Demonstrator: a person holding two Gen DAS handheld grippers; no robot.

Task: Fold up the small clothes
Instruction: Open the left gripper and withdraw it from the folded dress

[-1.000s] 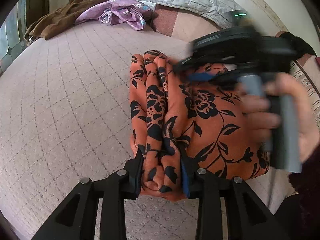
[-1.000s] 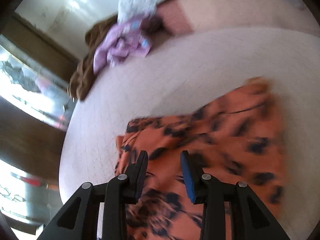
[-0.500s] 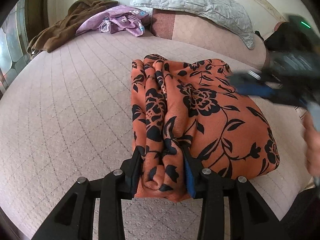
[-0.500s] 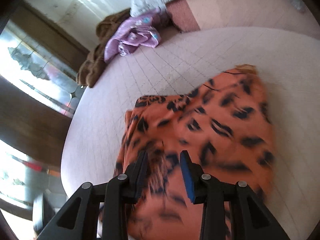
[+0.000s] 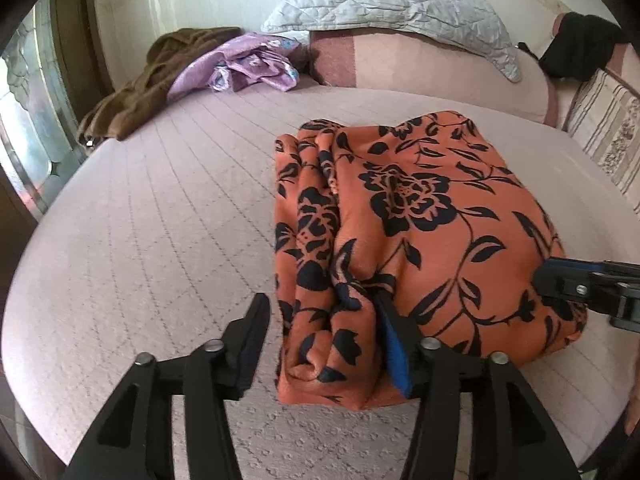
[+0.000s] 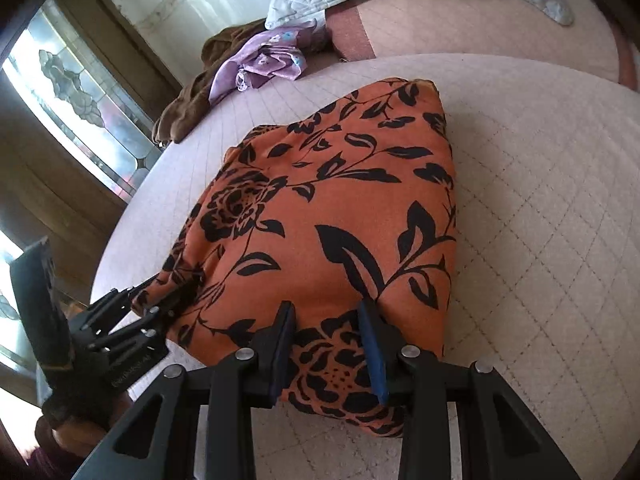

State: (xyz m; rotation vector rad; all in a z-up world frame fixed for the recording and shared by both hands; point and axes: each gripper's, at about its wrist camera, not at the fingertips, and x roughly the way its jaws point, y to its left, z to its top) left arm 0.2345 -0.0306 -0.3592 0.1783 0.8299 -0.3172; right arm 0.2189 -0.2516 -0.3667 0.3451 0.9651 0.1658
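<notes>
An orange cloth with a black flower print (image 5: 420, 208) lies folded into a thick packet on the pink quilted bed (image 5: 140, 240). My left gripper (image 5: 322, 308) straddles the packet's bunched near-left edge. Its jaws are opening: the left finger (image 5: 252, 340) stands clear of the fabric, while the blue-padded finger (image 5: 394, 344) still touches it. My right gripper (image 6: 327, 308) sits astride the cloth (image 6: 340, 200) at its near edge, jaws partly apart with fabric lying between them. The right gripper (image 5: 560, 280) also shows at the packet's right side, and the left gripper (image 6: 168, 292) at its left corner.
A brown garment (image 5: 132, 92) and a purple garment (image 5: 248, 64) lie heaped at the bed's far left. A grey quilted pillow (image 5: 392, 4) rests on a pink bolster (image 5: 420, 64). A patterned window (image 6: 72, 92) stands beyond the bed's left edge. A hand (image 6: 80, 420) holds the left gripper.
My left gripper's jaws have widened and its left finger has come off the folded edge. The right gripper swung from above the cloth to its right near edge.
</notes>
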